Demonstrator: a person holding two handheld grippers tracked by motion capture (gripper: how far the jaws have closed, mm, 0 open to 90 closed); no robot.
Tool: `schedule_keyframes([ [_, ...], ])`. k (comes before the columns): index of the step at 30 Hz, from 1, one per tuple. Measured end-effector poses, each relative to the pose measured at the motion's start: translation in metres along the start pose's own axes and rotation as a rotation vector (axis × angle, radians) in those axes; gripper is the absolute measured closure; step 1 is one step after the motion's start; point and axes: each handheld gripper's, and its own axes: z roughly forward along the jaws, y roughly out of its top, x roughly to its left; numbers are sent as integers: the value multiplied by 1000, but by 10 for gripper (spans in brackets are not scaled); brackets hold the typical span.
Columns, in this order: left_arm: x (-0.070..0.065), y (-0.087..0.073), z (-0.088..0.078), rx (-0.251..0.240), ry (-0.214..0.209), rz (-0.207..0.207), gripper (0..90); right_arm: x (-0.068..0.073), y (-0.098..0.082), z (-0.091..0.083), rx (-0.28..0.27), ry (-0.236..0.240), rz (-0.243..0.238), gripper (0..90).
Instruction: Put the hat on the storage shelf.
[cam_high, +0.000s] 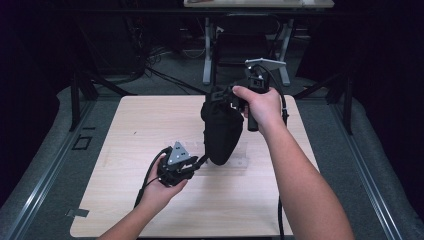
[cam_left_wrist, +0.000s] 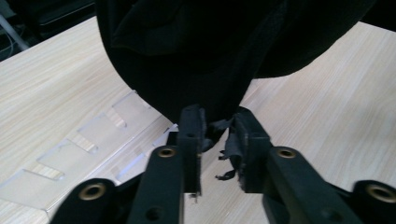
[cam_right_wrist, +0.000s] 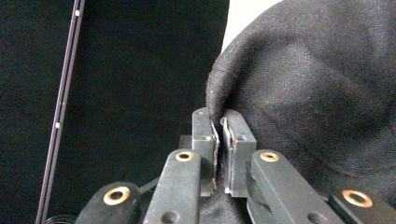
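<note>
High view: black cloth bag (cam_high: 222, 131) hangs over counter (cam_high: 125, 150) centre. Your right claw (cam_high: 231, 95), at its 12 o'clock, pinches bag's top edge. Your left claw (cam_high: 202, 161), at 7 o'clock, nips bottom tip, jaws narrow. Clear plastic rack (cam_left_wrist: 88, 140) lies beneath.

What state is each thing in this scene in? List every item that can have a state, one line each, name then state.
black fabric bag: lifted, hanging upright, its lower tip just above the table.
right gripper: shut on the bag's top edge.
left gripper: jaws nearly closed on the bag's bottom tip.
clear plastic rack: lying flat on the table, untouched.
wooden table: level, bearing the rack.
</note>
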Motion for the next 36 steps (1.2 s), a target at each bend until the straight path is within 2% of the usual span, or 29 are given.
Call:
schedule_keyframes([
  [1,-3,1,1,7,13,21,812,0,0,0,4,-1,-7,843],
  [4,-5,1,0,12,22,40,823,1,-1,1,1,-1,-7,829],
  [10,-4,0,0,10,27,38,833,3,-1,-3,0,14,-11,768],
  [17,-4,-1,-1,10,39,43,837,7,-2,-22,-37,47,-24,744],
  [22,-5,-2,-1,14,47,56,839,3,-4,-32,-50,22,-20,743],
  [27,-2,-4,-2,15,52,50,841,-2,-4,-40,-60,5,-17,742],
  [36,2,-9,-4,27,65,46,849,-8,-6,-50,-64,-3,-7,730],
])
